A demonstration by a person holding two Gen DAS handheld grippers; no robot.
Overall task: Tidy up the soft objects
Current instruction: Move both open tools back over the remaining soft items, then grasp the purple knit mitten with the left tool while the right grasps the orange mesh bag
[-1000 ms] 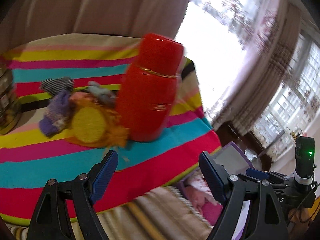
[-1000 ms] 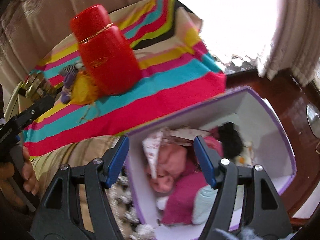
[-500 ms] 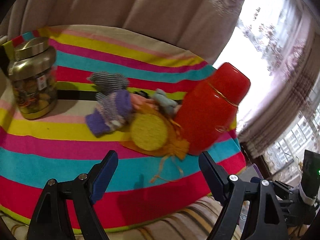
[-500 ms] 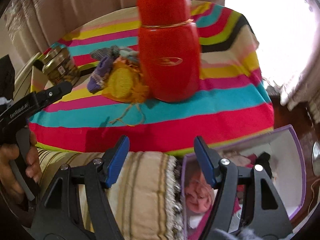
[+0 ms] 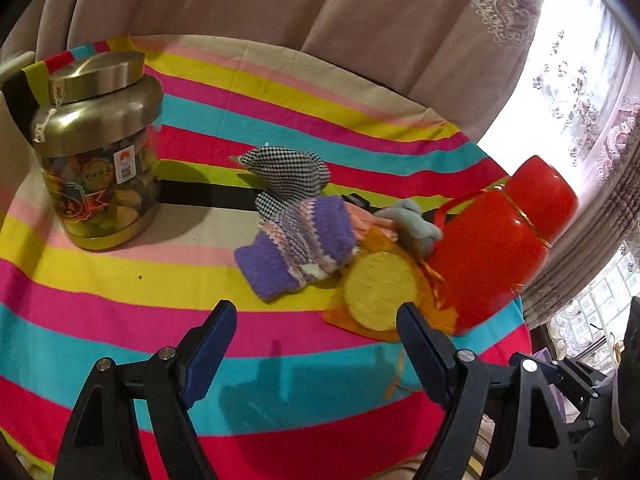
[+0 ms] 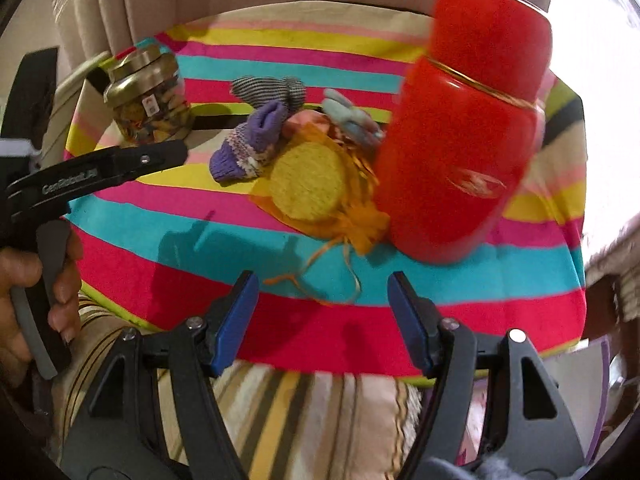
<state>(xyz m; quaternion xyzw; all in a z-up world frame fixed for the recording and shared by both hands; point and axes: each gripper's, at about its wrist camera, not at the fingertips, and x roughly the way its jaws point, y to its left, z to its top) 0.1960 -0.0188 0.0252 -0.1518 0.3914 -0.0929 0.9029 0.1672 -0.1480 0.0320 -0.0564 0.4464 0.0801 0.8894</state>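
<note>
**Soft things piled on the striped bench, both tongs wide and empty**

The left tongs [image 5: 316, 334] are spread wide and hold nothing. They hang just above the bench with the bright striped cloth [image 5: 120, 292]. The soft pile lies a little past their tips, nearer the right blue pad. In the pile are a purple knitted sock with pale stripes [image 5: 296, 246], a black-and-white checked cloth piece [image 5: 290, 174] behind it, a small grey fuzzy toy [image 5: 416, 226], and a round yellow woven pad on an orange frilly pouch [image 5: 380, 290]. The pieces touch each other.

The right tongs [image 6: 322, 312] are also spread wide and empty. They sit over the near edge of the bench, and the yellow pad [image 6: 306, 184] lies straight ahead of them, with thin orange strings trailing toward the tips.

A shiny red flask with a gold ring [image 5: 500, 244] stands right beside the pile and touches the orange pouch. It has a gold mark on its side, too blurred to read. A clear jar with a gold metal lid [image 5: 98, 144] stands well apart on the left. Its colourful label and small white sticker cannot be read.

Only the right view shows the hand [image 6: 24, 292] gripping the left tool, which reads "GenRobot.AI", and a striped beige cushion [image 6: 296, 412] below the bench. Only the left view shows the lace curtain [image 5: 592, 120] by the bright window.
</note>
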